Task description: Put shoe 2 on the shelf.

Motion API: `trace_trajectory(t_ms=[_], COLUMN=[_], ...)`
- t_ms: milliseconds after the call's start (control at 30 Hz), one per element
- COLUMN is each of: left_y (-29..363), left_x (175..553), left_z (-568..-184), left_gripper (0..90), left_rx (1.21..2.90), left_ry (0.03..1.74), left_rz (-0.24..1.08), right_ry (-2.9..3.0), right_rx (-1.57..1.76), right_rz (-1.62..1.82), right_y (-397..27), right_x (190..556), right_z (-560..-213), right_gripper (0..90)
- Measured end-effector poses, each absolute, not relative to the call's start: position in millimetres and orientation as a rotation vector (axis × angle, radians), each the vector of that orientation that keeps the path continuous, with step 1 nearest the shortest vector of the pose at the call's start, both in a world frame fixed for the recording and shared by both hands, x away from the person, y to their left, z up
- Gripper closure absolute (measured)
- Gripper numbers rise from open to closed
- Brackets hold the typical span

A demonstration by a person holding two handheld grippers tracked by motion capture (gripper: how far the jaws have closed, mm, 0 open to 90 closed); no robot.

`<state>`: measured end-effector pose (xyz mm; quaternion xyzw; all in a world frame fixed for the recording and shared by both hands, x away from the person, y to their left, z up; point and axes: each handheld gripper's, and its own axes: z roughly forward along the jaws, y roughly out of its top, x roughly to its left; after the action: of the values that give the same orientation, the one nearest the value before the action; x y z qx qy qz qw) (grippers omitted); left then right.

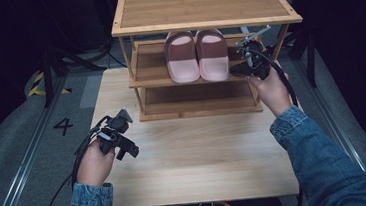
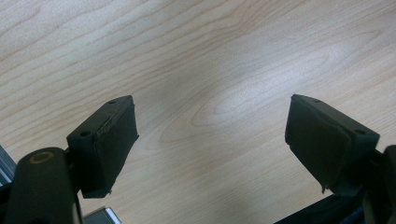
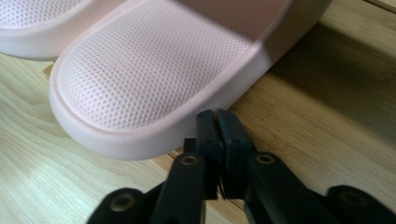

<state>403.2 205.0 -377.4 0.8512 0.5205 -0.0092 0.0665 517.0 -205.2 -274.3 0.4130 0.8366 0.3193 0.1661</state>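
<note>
A pair of pink slippers, the left one [image 1: 182, 58] and the right one [image 1: 212, 55], lies side by side on the middle board [image 1: 148, 68] of a bamboo rack. My right gripper [image 1: 236, 70] is at the right end of that board, just beside the right slipper. In the right gripper view its jaws [image 3: 216, 114] stand together with nothing between them, their tips close against the rim of that slipper [image 3: 149, 79]. My left gripper [image 1: 126, 153] hovers over the table's left side. It is open [image 2: 211, 100], with bare wood below it.
The rack's top board [image 1: 202, 6] overhangs the slippers, and its right post [image 1: 280, 39] stands close to my right hand. The lowest board [image 1: 196, 104] is bare. The light wooden table [image 1: 201, 156] stretches in front of the rack. Dark floor with rails surrounds the table.
</note>
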Motion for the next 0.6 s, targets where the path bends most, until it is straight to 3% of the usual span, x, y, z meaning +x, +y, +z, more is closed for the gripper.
trace_trajectory(t_ms=[67, 400, 600], left_y=[204, 204, 201], left_x=[403, 402, 404], left_z=[-378, -375, -375], left_gripper=[17.2, 17.2, 17.2], left_rx=[2.571, 2.566, 2.577], left_ry=[1.569, 1.551, 1.533], left_rz=[-0.023, -0.016, -0.015], right_ry=[2.397, 2.437, 2.462], right_rx=[1.191, 1.135, 1.108], right_rz=[0.945, 1.006, 0.986], right_y=[-210, -227, -244], right_x=[516, 492, 474], right_z=[-271, -249, -247], right_gripper=[78.0, 58.9, 55.2])
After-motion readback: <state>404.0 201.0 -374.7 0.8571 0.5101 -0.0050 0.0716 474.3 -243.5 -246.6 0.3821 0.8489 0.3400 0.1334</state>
